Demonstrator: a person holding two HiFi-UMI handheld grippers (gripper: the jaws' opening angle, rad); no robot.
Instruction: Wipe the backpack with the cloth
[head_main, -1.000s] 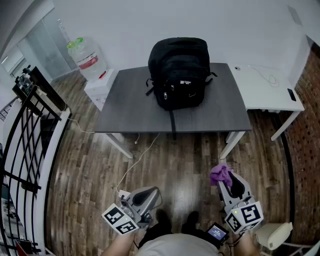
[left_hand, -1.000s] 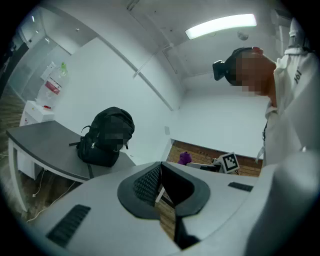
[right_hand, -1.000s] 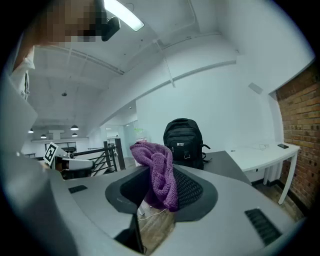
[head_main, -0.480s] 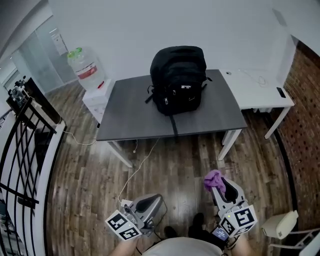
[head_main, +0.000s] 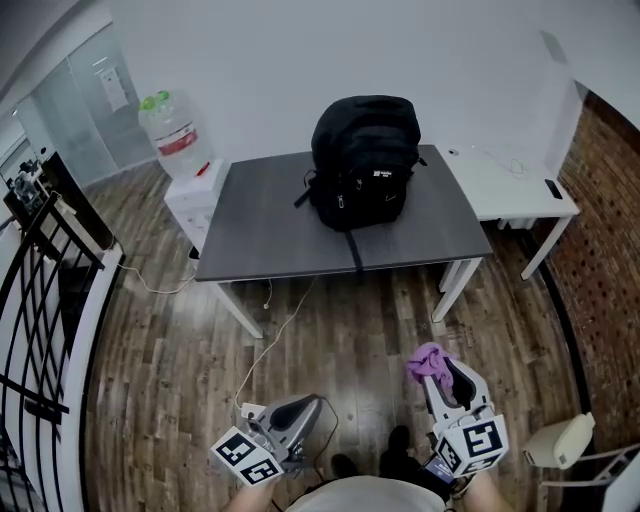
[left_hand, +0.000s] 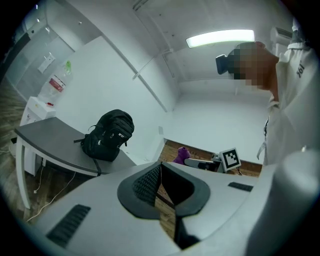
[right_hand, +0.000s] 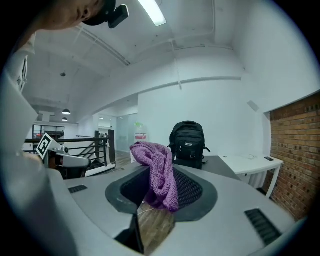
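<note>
Your right gripper (head_main: 441, 375) clamped the cloth (head_main: 427, 360) between its jaws, folds spilling over their tips; your left gripper (head_main: 306, 405) was closed, empty; backpack (head_main: 365, 160) upright on table (head_main: 270, 235), well apart

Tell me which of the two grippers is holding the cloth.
The right gripper: its jaws are shut on the purple cloth. The left gripper has its jaws together with nothing between them.
</note>
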